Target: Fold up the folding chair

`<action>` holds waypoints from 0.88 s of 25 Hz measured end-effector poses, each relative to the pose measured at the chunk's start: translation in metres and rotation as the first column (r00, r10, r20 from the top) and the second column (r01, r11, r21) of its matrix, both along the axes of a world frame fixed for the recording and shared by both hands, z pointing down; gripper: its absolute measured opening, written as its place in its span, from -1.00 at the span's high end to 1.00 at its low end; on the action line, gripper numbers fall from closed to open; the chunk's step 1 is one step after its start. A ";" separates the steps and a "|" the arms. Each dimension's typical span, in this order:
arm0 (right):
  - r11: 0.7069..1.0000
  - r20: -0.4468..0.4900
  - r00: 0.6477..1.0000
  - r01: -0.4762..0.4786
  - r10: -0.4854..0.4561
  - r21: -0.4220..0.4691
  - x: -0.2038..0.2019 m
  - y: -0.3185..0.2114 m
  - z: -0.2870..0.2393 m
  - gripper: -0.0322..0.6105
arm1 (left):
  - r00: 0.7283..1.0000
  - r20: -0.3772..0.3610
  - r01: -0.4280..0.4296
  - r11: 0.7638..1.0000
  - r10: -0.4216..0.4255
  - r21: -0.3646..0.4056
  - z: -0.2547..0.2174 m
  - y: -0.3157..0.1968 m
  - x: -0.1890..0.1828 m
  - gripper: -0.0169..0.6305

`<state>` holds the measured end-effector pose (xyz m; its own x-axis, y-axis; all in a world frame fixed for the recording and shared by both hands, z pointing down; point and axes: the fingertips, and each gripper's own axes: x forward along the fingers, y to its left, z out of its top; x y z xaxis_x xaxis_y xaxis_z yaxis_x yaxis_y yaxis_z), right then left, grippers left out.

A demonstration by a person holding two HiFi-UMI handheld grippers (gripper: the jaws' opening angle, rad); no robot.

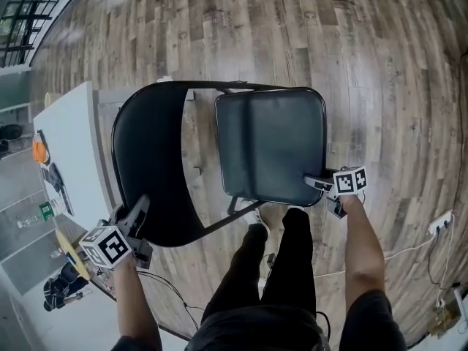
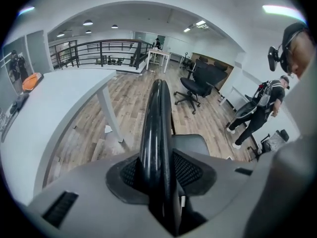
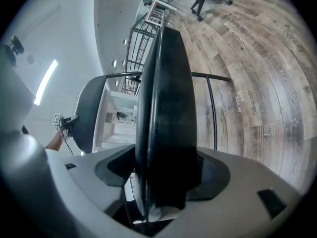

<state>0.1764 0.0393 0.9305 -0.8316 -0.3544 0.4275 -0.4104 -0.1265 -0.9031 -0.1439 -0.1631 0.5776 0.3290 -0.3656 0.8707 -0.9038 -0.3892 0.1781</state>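
A black folding chair stands on the wood floor in front of me. Its curved backrest [image 1: 157, 159] is at the left and its padded seat [image 1: 270, 145] is at the centre right. My left gripper [image 1: 139, 210] grips the backrest's near edge; the thin black backrest edge [image 2: 156, 123] runs up between the pads, which press on it from both sides. My right gripper [image 1: 316, 183] is shut on the seat's near right corner. Seen edge-on, the seat [image 3: 166, 98] fills the gap between the jaws of the right gripper [image 3: 163, 175].
A white table [image 1: 69, 159] stands left of the chair, with an orange object [image 1: 39, 151] on it. My legs [image 1: 270, 269] are just behind the chair. A power strip [image 1: 439, 224] with its cable lies at right. Office chairs [image 2: 198, 83] and a person [image 2: 257, 113] stand farther off.
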 end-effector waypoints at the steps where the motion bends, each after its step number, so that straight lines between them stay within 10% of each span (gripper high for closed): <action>1: 1.000 -0.005 1.000 0.009 -0.009 0.005 -0.006 -0.002 -0.012 -0.10 | 1.000 -0.016 0.003 1.000 -0.003 0.004 -0.007 0.000 -0.002 0.52; 22: 0.948 0.005 0.985 0.165 -0.173 0.271 -0.263 -0.096 -0.268 0.04 | 0.996 -0.091 0.019 1.000 -0.019 -0.006 -0.114 -0.045 -0.159 0.61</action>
